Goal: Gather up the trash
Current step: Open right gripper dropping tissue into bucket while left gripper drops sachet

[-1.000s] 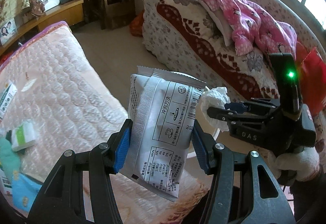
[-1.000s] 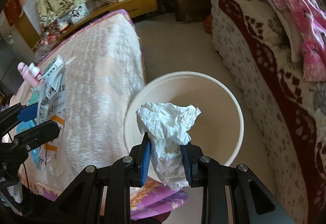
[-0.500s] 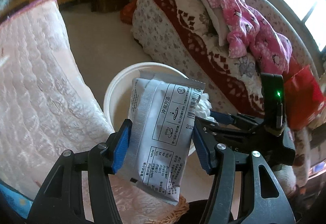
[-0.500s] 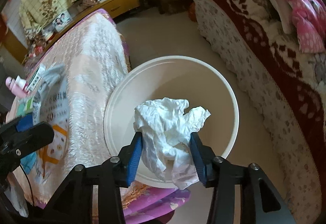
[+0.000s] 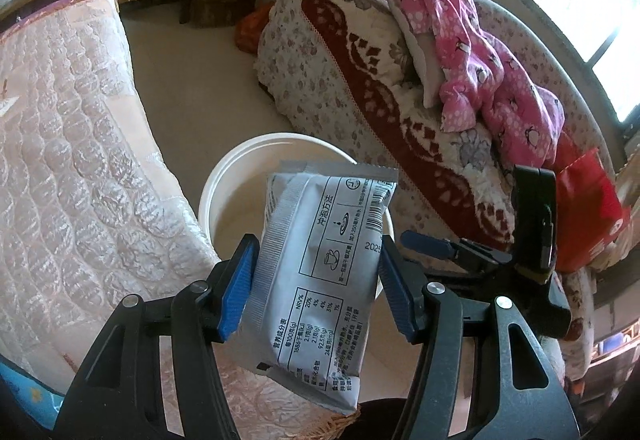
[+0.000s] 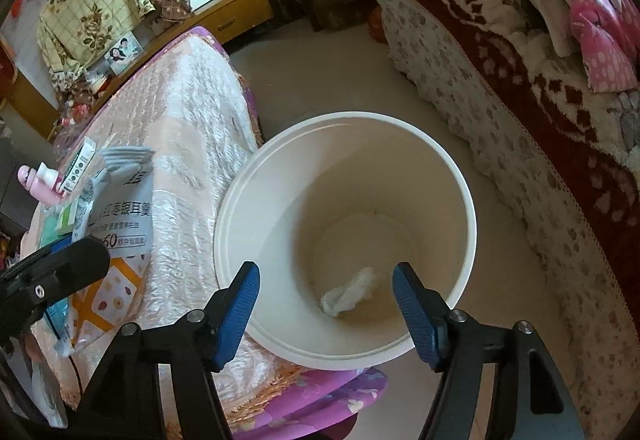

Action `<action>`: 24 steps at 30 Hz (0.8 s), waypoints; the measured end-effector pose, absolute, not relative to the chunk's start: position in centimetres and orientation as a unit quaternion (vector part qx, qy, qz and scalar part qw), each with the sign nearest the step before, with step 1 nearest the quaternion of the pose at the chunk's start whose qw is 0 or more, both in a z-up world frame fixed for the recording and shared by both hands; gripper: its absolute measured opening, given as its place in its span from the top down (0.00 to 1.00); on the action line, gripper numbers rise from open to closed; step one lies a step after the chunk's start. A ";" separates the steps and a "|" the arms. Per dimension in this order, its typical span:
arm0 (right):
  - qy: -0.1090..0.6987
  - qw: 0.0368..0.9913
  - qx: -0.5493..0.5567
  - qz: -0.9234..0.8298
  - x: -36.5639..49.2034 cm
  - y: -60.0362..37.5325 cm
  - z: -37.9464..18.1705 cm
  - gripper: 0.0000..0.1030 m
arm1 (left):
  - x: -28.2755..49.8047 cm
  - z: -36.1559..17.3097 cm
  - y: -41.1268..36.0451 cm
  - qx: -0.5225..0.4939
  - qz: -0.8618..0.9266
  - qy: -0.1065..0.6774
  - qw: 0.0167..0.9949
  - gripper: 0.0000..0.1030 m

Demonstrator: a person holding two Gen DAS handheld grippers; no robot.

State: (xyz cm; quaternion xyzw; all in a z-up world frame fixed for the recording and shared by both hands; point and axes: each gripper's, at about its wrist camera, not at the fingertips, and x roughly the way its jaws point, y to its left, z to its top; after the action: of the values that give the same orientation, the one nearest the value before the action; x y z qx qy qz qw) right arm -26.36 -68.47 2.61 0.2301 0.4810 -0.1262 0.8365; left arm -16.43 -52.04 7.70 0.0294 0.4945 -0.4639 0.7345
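White bucket partly hidden behind silver packet clamped in left gripper, crumpled tissue at its bottom, right gripper jaws apart above rim, sofa close beside.

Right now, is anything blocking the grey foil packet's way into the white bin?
Nothing visible does. The left gripper holds the grey foil packet above the white plastic bin, whose mouth is open, with only a crumpled white tissue at the bottom.
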 end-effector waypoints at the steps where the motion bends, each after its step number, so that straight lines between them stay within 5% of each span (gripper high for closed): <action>1: 0.482 0.836 0.229 -0.126 -26.4 -68.4 2.7 0.35 | -16.4 7.9 -52.0 0.028 -0.464 0.492 0.736 0.43; 24: 0.489 0.840 0.202 -0.119 -26.2 -66.5 3.2 0.35 | -16.2 9.9 -49.9 0.044 -0.436 0.444 0.781 0.37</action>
State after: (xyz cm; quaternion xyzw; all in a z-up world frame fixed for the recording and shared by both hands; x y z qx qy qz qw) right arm -26.18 -66.52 3.25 0.2016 0.4889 -0.1195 0.8403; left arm -16.15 -49.94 9.89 0.0443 0.4444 -0.4363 0.7811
